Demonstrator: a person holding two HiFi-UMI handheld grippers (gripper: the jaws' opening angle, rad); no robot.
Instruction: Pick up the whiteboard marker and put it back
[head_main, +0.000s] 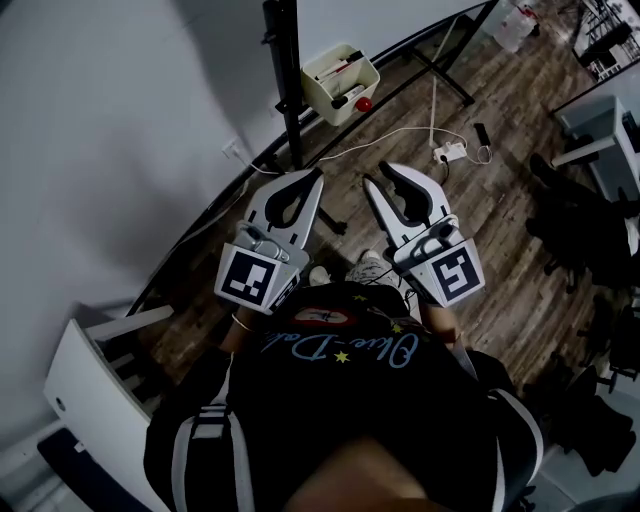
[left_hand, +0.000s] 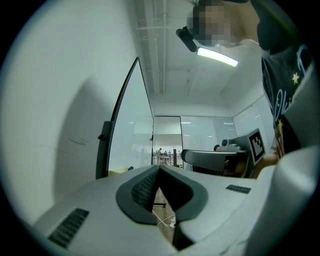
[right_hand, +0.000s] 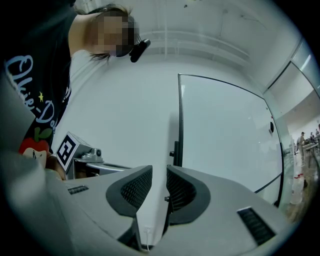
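Though left hand-held gripper (head_main: 317, 174) closed empty, right hand-held gripper (head_main: 377, 176) parted, empty; marker's axis unreadable in tray (head_main: 322, 97).

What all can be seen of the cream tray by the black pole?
The tray is a small cream box, plastic by its look, with rounded corners and an open top. It sits beside the black pole, over the wood floor. Inside lie a few slim things, perhaps markers; a red round piece shows at its edge. How it is fixed cannot be seen.
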